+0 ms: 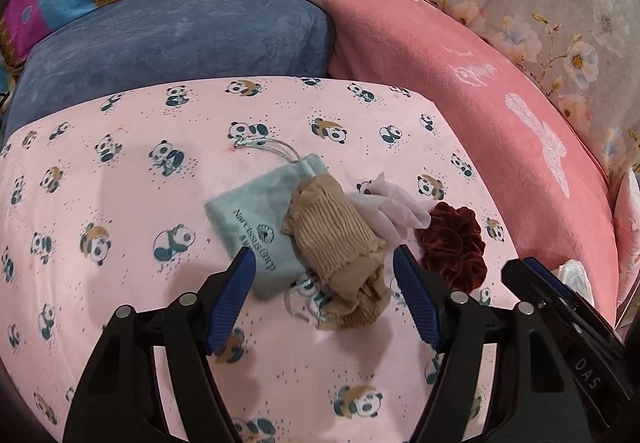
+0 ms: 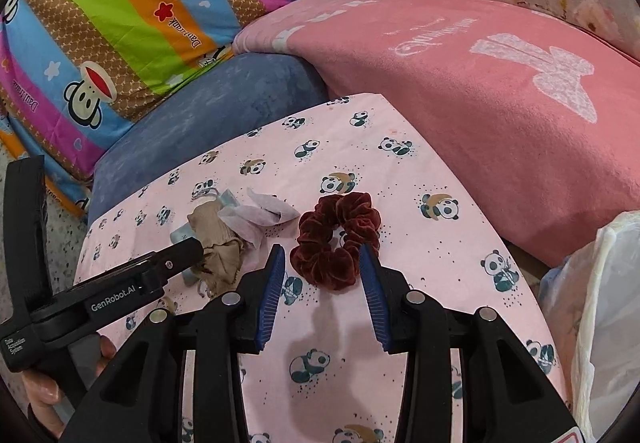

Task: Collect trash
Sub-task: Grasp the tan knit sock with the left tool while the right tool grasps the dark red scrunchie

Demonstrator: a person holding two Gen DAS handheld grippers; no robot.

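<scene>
Both claws are lined up over a small heap of odds and ends on the pink panda-print sheet [image 1: 120, 203], each aimed at its own piece so the two can pick at once without crossing.

The left claw [image 1: 324, 263] stands wide, nothing between its blue pads. Its fingers straddle the near end of the beige stocking [image 1: 336, 239], which lies bunched across a pale blue drawstring pouch [image 1: 244, 219]. The left finger sits over the pouch's near corner, so a straight close might catch pouch and stocking together. A crumpled bit of whitish tissue [image 1: 390, 211] rests just right of the stocking, touching it, and a thin loop of silvery cord [image 1: 298, 303] shows under the stocking's near end.

The right claw [image 2: 323, 255] is at a narrower spread, also empty, with its tips on either side of the near edge of the dark red velvet scrunchie [image 2: 336, 235]. The pads look close to the fabric, but I cannot tell whether they touch it. The narrower gap suits the soft, squashable ring.

At the right edge a white plastic bag [image 2: 604, 307] hangs near the sheet, probably where the collected trash is meant to go. Behind the sheet lie a blue cushion [image 2: 208, 111] and a pink blanket [image 2: 480, 103].
</scene>
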